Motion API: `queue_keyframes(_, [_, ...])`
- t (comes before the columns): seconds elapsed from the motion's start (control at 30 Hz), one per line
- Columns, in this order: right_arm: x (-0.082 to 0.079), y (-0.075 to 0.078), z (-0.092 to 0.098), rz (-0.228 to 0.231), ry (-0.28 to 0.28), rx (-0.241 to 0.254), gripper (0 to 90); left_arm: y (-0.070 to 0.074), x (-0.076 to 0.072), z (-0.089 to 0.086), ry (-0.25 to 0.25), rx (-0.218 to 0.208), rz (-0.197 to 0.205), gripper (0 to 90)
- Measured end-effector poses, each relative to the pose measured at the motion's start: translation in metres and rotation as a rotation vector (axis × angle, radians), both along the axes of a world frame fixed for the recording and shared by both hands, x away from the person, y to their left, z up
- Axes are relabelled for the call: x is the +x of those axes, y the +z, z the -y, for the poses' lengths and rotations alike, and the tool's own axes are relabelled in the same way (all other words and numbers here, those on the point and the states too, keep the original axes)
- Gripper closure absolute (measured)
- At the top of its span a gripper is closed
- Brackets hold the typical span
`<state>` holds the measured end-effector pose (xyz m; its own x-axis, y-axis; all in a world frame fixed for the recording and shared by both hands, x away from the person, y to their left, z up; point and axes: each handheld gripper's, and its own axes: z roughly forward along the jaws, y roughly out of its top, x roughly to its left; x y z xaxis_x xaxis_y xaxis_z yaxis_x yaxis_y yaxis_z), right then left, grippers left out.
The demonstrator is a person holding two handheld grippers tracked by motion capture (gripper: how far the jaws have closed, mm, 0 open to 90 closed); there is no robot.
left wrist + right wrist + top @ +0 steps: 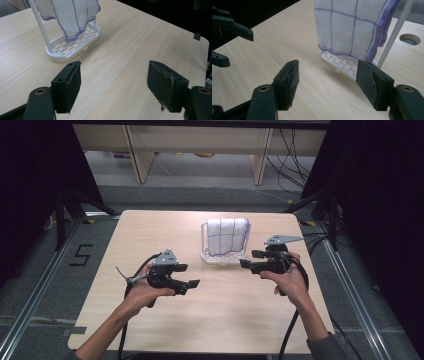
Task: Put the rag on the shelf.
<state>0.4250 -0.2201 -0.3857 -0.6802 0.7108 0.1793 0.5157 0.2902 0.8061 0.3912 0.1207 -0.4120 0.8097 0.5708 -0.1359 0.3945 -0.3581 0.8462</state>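
Note:
A white cloth with purple grid lines (226, 236) hangs over a white rack (222, 257) that stands on the wooden table (150, 235), a little right of centre. My left gripper (186, 276) is held over the table to the left of the rack, open, with nothing between its pads. My right gripper (251, 259) hovers open just right of the rack's base and points at it. In the left gripper view the gripper (114, 68) faces the cloth (72, 17) and the slotted base (72, 46). In the right gripper view the gripper (327, 65) frames the cloth's lower edge (352, 27).
The rack's upright post (394, 35) rises at the cloth's right side, and a round hole (410, 39) is cut in the table behind it. The left gripper (240, 48) appears farther off at the left. Dark curtains flank the table; desks and cables lie beyond.

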Motion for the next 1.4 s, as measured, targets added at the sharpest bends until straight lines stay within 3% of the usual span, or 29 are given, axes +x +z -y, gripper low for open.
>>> queue_keyframes(0.07, [-0.002,-0.001,-0.001,-0.026,0.002,0.013,34.6,-0.002,-0.001,-0.002,0.000,0.001,0.001,27.2])
queue_keyframes(0.2, [-0.003,-0.009,-0.004,0.001,0.011,0.002,31.9,-0.008,-0.004,-0.005,-0.003,0.013,-0.006,26.9])
queue_keyframes(0.33, [-0.006,-0.018,-0.008,-0.006,0.023,0.019,31.2,-0.015,-0.007,-0.008,-0.003,0.010,-0.014,26.5])
queue_keyframes(0.37, [-0.009,-0.018,-0.010,-0.037,0.015,0.014,31.0,-0.017,-0.009,-0.008,0.002,0.016,-0.013,26.5])
queue_keyframes(0.4, [-0.006,-0.021,-0.010,-0.013,0.043,0.006,30.8,-0.019,-0.010,-0.008,-0.001,0.022,-0.013,26.3])
queue_keyframes(0.5, [-0.011,-0.024,-0.014,-0.033,0.026,0.015,30.7,-0.024,-0.013,-0.009,-0.002,0.028,-0.015,25.9])
queue_keyframes(0.6, [-0.013,-0.027,-0.015,-0.015,0.035,0.006,30.6,-0.029,-0.015,-0.011,-0.001,0.031,-0.018,25.9])
queue_keyframes(0.67, [-0.016,-0.029,-0.016,-0.037,0.027,0.008,30.6,-0.032,-0.017,-0.011,0.001,0.037,-0.020,25.8])
queue_keyframes(0.7, [-0.015,-0.031,-0.015,-0.019,0.045,-0.012,30.6,-0.034,-0.017,-0.011,-0.004,0.035,-0.021,25.6])
queue_keyframes(0.73, [-0.017,-0.031,-0.016,-0.041,0.027,-0.008,30.6,-0.035,-0.019,-0.011,-0.001,0.041,-0.023,25.5])
queue_keyframes(0.87, [-0.018,-0.039,-0.017,-0.036,0.042,-0.021,30.6,-0.044,-0.024,-0.012,-0.019,0.058,-0.037,25.4])
queue_keyframes(0.93, [-0.021,-0.040,-0.020,-0.061,0.038,-0.020,30.6,-0.048,-0.026,-0.012,-0.021,0.063,-0.034,25.3])
queue_keyframes(1.03, [-0.021,-0.043,-0.020,-0.030,0.062,-0.025,30.6,-0.053,-0.029,-0.013,-0.018,0.070,-0.043,25.3])
queue_keyframes(1.13, [-0.023,-0.045,-0.020,-0.036,0.048,-0.041,30.6,-0.053,-0.031,-0.013,-0.014,0.068,-0.041,24.7])
queue_keyframes(1.2, [-0.027,-0.047,-0.022,-0.078,0.039,-0.026,30.6,-0.053,-0.032,-0.014,-0.018,0.068,-0.032,24.0])
queue_keyframes(1.23, [-0.026,-0.049,-0.021,-0.032,0.050,-0.040,30.6,-0.053,-0.033,-0.014,-0.013,0.073,-0.030,24.0])
queue_keyframes(1.4, [-0.034,-0.054,-0.023,-0.067,0.063,-0.039,30.2,-0.058,-0.039,-0.012,-0.025,0.068,-0.040,23.9])
